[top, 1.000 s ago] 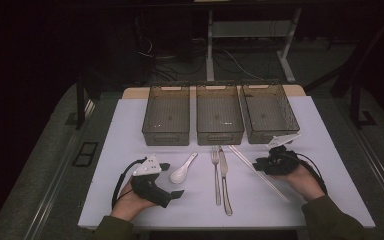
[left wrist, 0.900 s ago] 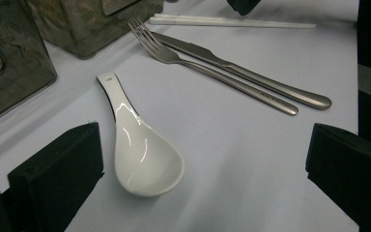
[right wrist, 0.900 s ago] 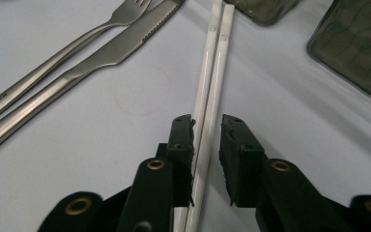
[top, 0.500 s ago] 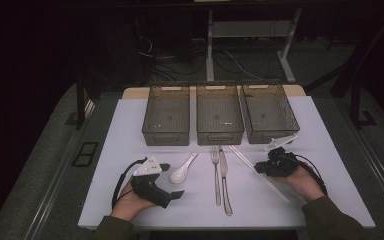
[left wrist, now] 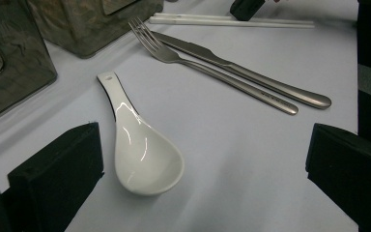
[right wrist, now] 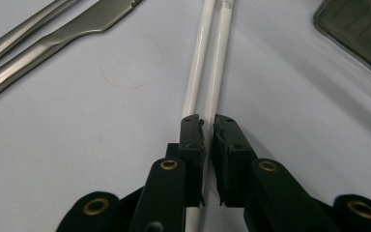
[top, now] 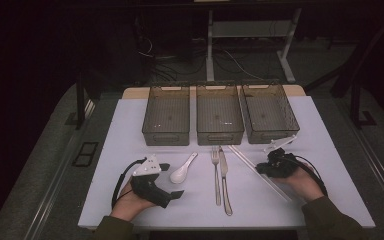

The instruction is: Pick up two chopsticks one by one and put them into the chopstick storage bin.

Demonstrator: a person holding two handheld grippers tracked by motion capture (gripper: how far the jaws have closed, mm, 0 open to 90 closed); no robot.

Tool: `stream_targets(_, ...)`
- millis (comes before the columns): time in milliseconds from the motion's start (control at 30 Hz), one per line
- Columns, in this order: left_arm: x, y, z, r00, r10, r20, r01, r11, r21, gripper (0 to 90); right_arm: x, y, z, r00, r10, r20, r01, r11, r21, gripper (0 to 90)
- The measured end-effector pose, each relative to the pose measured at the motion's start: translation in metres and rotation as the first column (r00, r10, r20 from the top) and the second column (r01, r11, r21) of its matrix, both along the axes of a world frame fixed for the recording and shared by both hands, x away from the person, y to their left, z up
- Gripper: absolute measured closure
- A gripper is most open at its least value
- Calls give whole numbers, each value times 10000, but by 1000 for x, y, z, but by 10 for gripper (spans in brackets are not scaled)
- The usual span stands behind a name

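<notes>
A pair of white chopsticks (top: 244, 157) (right wrist: 220, 58) lies slantwise on the white table right of centre. My right gripper (top: 260, 169) (right wrist: 207, 123) rests low over them. Its jaws have just been closing and now pinch one chopstick in a narrow gap, while the other stick runs under the left jaw. My left gripper (top: 172, 180) (left wrist: 203, 183) lies on the table at the left with its jaws wide open. A white ceramic spoon (top: 182, 172) (left wrist: 142, 154) sits just ahead of it, touched by neither jaw.
A steel fork (top: 216, 175) (left wrist: 212, 72) and knife (top: 224, 180) (right wrist: 77, 29) lie side by side mid-table. Three smoky plastic bins (top: 166, 112) (top: 219, 112) (top: 270, 110) stand in a row at the back. The table's front edge is near both forearms.
The right gripper's jaws have narrowed onto the chopsticks. Both hands stay where they were, and the cutlery has not shifted.
</notes>
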State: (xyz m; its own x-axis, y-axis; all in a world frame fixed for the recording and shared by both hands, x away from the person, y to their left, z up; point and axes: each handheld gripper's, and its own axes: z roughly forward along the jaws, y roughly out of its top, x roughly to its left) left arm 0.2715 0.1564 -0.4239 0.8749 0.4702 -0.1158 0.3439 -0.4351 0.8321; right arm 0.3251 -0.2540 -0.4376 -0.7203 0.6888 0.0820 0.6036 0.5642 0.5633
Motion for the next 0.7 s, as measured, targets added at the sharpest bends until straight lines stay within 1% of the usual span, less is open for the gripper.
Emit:
stream_targets(100, 0, 0, 0, 10000, 15, -6, -15, 10000, -15, 0, -1, 0, -1, 9999, 63, 108, -62, 9999, -82, 820)
stream_targets(133, 0, -1, 0, 10000, 15, -13, -15, 10000, -8, 0, -2, 1, -1, 9998, 91, 187, -89, 9999, -108, 821)
stream_targets(167, 0, 0, 0, 10000, -8, 23, 8, 10000, 28, 0, -5, 2, -2, 9991, 109, 410, -100, 9997, -222, 822)
stream_targets(233, 0, 0, 0, 10000, -10, 33, 10, 10000, 31, 0, -6, 2, -2, 9987, 139, 496, -126, 9996, -254, 823)
stream_targets(267, 0, -1, 0, 10000, 29, -24, -29, 10000, 5, 0, -6, 2, -2, 9985, 54, 540, -42, 9997, -233, 825)
stream_targets(333, 0, -1, 0, 10000, 27, -7, -27, 10000, 9, 0, -8, 1, -4, 9983, -64, 572, 68, 9999, -75, 829)
stream_targets(400, -1, -1, 0, 10000, 16, 0, -16, 10000, 9, 0, -10, 0, -5, 9974, -189, 693, 185, 9998, 76, 834)
stream_targets(433, -1, -1, 0, 10000, 12, -9, -12, 10000, 17, 0, -13, 0, -6, 9954, -226, 933, 222, 9997, 61, 838)
stream_targets(467, -1, -1, 0, 10000, 3, -4, -3, 10000, 39, 0, -13, 0, -6, 9954, -226, 933, 222, 9997, 61, 838)
stream_targets(533, -1, -1, 0, 10000, -4, -9, 4, 10000, 34, 0, -15, 0, -7, 9938, -280, 1074, 274, 9996, 64, 841)
stream_targets(600, -1, -1, 0, 10000, -19, 7, 19, 10000, 28, 0, -15, 0, -7, 9935, -250, 1110, 244, 9997, 65, 843)
stream_targets(633, -1, -1, 0, 10000, -18, -3, 18, 10000, 24, 0, -14, -1, -6, 9947, -272, 989, 261, 9996, 118, 846)
stream_targets(700, -1, -1, 0, 10000, -6, -15, 6, 10000, 14, 0, -13, -2, -6, 9955, -208, 929, 197, 9997, 126, 847)
